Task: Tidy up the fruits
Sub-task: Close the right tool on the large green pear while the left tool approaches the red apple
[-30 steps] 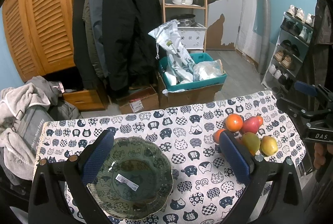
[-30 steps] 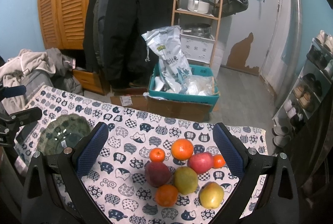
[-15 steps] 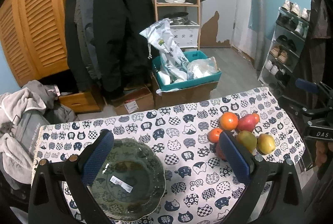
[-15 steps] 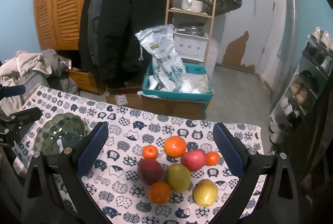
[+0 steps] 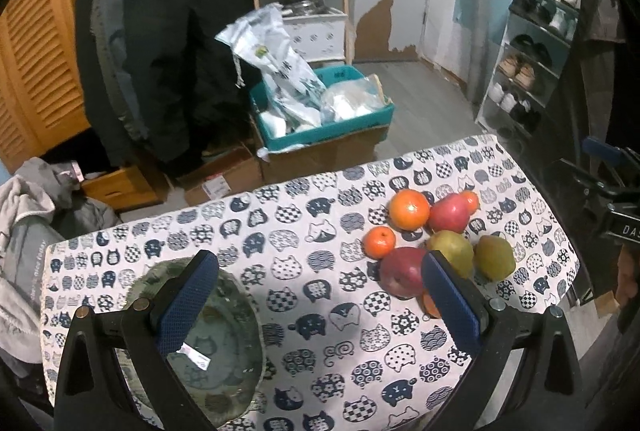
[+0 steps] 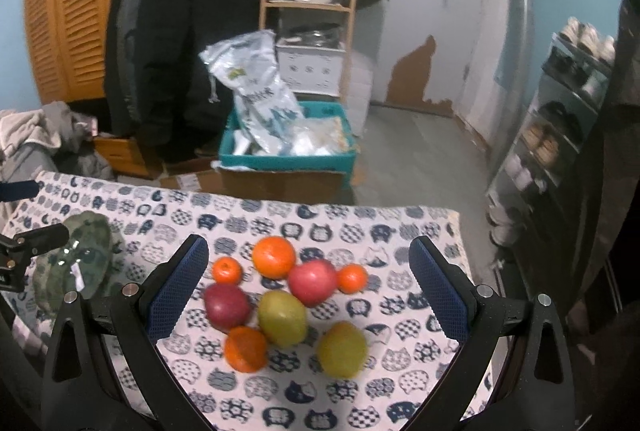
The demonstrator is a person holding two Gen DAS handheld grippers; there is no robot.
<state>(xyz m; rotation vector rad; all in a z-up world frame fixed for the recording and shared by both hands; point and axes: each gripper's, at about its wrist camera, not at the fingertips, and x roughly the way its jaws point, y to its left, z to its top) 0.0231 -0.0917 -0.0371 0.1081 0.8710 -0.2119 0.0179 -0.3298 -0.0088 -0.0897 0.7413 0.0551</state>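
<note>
1. behind the bench (image 6: pixel 400 223) we see a hallway with a dark coat on a rack, a wooden shelf with a pot, and a teal crate on a cardboard box; the bench itself wears a cloth printed with cats.
2. we judge the task barely begun: all the fruits lie in one loose cluster (image 6: pixel 288 299) on the right part of the bench, and the green glass bowl (image 5: pixel 224 351) on the left part holds none of them, only a small sticker.
3. our left tool (image 5: pixel 316 307) hovers above the bench with its fingers spread wide, one over the bowl's rim and the other in front of a dark red apple (image 5: pixel 400 271); it grips nothing.
4. our right tool (image 6: pixel 308 291) hangs over the cluster, also spread wide and empty, framing the oranges, apples and pears between its fingers without touching any.
5. next, we think, the right tool should drop onto one outer fruit, perhaps the yellow pear (image 6: pixel 342 349), which sits slightly apart from the others, close gently, and carry it across to the bowl.
6. round fruit may roll when nudged, so we would come straight down.
</note>
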